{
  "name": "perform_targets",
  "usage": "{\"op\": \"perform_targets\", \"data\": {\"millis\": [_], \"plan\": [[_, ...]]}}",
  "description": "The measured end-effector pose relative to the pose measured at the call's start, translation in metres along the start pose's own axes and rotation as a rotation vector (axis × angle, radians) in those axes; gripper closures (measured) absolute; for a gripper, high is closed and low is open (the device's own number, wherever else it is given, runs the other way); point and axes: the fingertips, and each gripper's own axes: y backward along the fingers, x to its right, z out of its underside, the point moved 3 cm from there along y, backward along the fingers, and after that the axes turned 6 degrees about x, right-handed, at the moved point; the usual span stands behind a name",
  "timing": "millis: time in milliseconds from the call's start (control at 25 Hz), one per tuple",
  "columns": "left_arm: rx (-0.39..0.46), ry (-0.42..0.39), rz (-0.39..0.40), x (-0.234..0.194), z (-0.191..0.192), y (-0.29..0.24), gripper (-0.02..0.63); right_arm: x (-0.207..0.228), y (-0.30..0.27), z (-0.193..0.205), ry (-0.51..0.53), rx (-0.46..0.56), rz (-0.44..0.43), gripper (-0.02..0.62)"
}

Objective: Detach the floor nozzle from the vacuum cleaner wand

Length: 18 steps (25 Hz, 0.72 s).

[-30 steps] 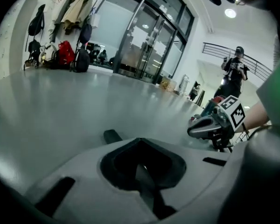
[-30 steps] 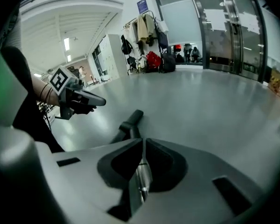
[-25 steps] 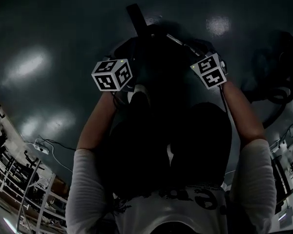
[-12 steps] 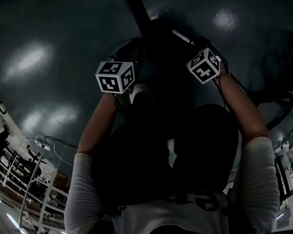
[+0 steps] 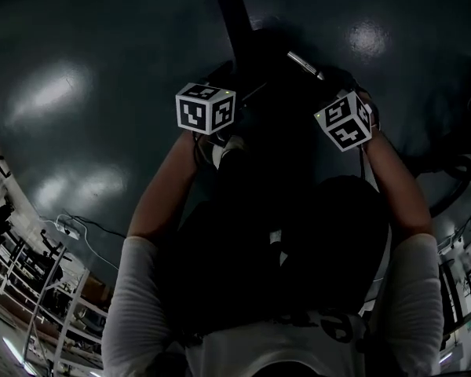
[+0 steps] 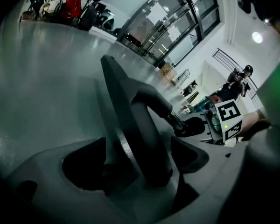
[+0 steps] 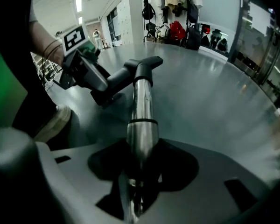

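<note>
Left tool (image 6: 137,167), moved forward, just opened astride floor nozzle (image 6: 126,106).

We wear a white top with sleeves (image 5: 133,305) that end near the elbow and dark lettering (image 5: 330,326) across the front, dark trousers (image 5: 298,242) and a shoe (image 5: 229,149) with a pale toe. Thin bands (image 7: 50,49) circle our left wrist. The left gripper (image 6: 140,157) and right gripper (image 7: 141,171) have pale grey bodies with dark cut-outs. Each carries a cube (image 5: 206,108) of black-and-white square markers with a small green light.
</note>
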Motion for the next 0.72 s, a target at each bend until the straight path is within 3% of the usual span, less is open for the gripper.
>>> {"op": "perform_targets", "data": {"millis": [160, 200, 240, 480, 720], "plan": [[0.026, 0.037, 0.135, 0.021, -0.014, -0.010, 0.186, -0.003, 0.022, -0.015, 0.009, 0.048, 0.011, 0.408], [0.045, 0.036, 0.151, 0.029, -0.022, -0.008, 0.243, -0.003, 0.028, -0.018, 0.013, 0.059, 0.017, 0.408], [0.063, 0.036, 0.163, 0.037, -0.030, -0.005, 0.342, -0.002, 0.035, -0.020, 0.017, 0.071, 0.026, 0.408], [0.176, -0.004, 0.242, 0.093, -0.085, 0.027, 0.406, 0.012, 0.094, -0.053, 0.027, 0.166, 0.116, 0.408], [0.262, -0.068, 0.288, 0.182, -0.183, 0.101, 0.449, 0.028, 0.201, -0.124, 0.020, 0.269, 0.209, 0.408]]}}
